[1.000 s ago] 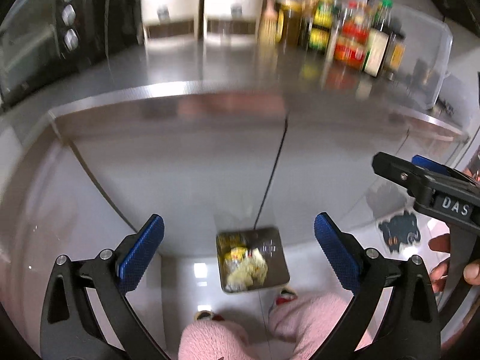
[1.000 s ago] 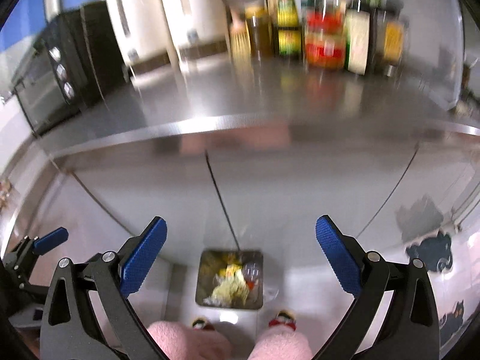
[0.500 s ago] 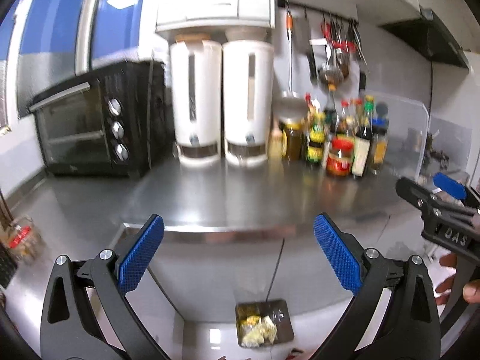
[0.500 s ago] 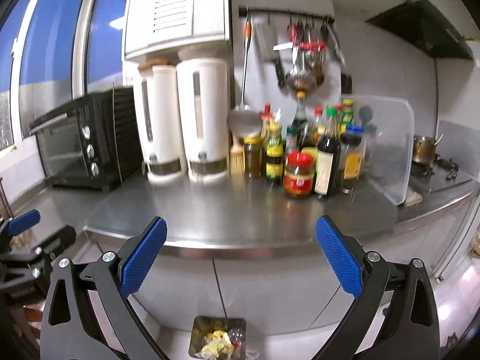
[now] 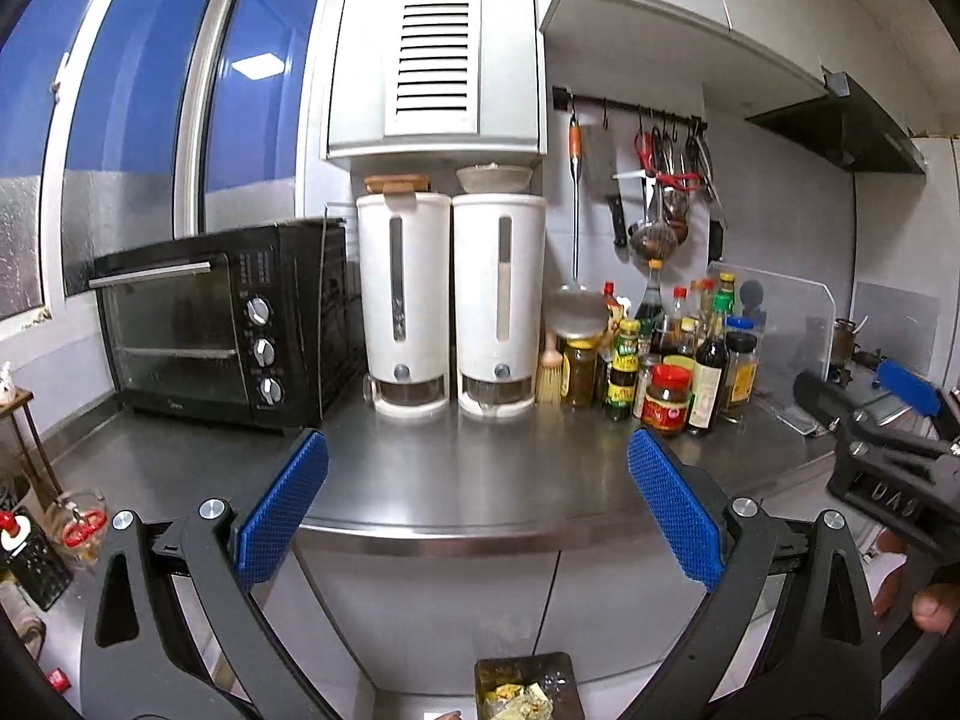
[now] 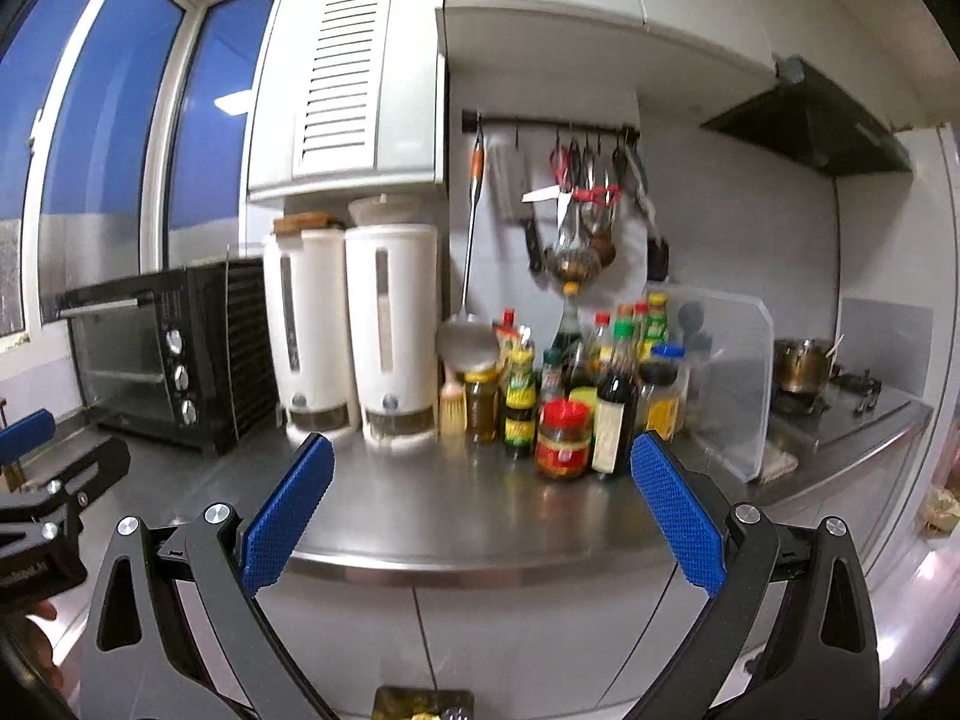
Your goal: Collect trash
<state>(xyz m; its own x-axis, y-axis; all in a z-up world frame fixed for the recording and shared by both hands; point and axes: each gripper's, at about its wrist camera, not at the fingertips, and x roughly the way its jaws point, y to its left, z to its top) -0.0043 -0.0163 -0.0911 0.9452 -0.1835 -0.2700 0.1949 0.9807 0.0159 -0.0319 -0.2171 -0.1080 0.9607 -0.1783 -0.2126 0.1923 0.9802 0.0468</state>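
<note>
I've tipped both views up from the trash bin (image 5: 528, 687) to the counter (image 5: 480, 480); left gripper (image 5: 477, 504) and right gripper (image 6: 480, 504) jaws apart, empty

Steel counter (image 5: 480, 480), black oven (image 5: 198, 336), blue-lit window (image 5: 120, 90), white louvred cabinet (image 5: 435, 42)

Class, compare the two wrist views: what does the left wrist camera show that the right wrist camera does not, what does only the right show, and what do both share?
Only the left wrist view shows the glass jar with a red item low at the left edge.

Only the right wrist view shows the pot on the stove.

Both share the black oven, two white dispensers, the bottles, the trash bin on the floor, and both open grippers: left gripper, right gripper.
</note>
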